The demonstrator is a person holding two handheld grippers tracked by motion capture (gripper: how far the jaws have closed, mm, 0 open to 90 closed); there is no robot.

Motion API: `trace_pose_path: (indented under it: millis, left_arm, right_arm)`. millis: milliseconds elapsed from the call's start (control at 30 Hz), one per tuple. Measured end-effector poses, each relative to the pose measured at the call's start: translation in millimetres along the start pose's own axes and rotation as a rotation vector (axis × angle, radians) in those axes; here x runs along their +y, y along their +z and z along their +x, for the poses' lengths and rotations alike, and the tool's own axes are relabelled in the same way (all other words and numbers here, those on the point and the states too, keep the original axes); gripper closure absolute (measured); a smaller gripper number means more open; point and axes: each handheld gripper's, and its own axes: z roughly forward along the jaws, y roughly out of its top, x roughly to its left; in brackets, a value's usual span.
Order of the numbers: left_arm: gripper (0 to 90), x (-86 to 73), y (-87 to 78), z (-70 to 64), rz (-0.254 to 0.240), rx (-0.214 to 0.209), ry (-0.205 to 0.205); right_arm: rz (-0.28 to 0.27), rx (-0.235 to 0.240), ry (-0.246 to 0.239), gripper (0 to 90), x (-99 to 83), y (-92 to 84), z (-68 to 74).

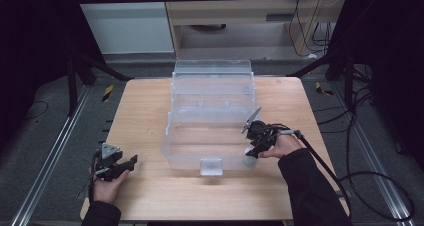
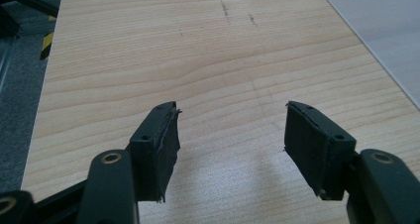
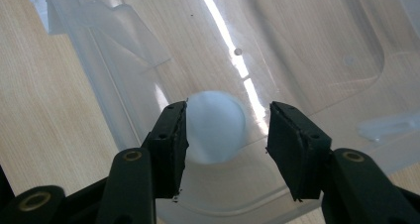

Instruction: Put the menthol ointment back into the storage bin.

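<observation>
1. On the wooden table [image 1: 150, 111] in the high view stands a clear plastic box [image 1: 212, 121], its lid tipped up at the far side and a small latch at the middle of its near wall.
2. At the box's near right corner, the right gripper [image 1: 251, 151] is held by the person's right hand [image 1: 285, 146], angled down over the rim, with a black cable trailing off to the right across the table edge. A pale round thing sits just below its tip, inside that corner.
3. Near the table's front left corner, the left gripper [image 1: 129, 163] lies low in the left hand [image 1: 107, 186], a grey three-cornered plate on top, well apart from the box.
4. From the left gripper view, the left gripper's [image 2: 232, 130] jaws are spread wide with bare wood grain between them. A corner of the clear box [image 2: 381, 30] shows at the upper right, far from the jaws.
5. From the right gripper view, the right gripper [image 3: 228, 130] looks down into the clear box [image 3: 307, 50]. A white ball [image 3: 215, 127] lies between the jaws, touching or almost touching the left pad, while a gap shows beside the right pad, so the jaws stand apart and are not pinching it.
</observation>
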Motion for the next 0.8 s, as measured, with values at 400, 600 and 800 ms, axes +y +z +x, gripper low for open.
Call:
trace_pose_path:
  millis: [400,600,800]
  left_arm:
    - [37.7,0.1,-0.2,0.0,-0.002,0.001,-0.002]
    - [37.7,0.5,-0.8,-1.2,-0.006,-0.002,0.0]
    - [37.7,0.6,-1.3,-1.4,-0.006,-0.003,-0.001]
  right_arm:
    - [-0.09,-0.028,0.05,42.6,-2.1,-11.2,-1.2]
    - [-0.206,-0.066,0.09,36.3,-8.2,-27.8,0.7]
    - [-0.351,-0.167,0.16,28.6,-24.8,-48.8,1.2]
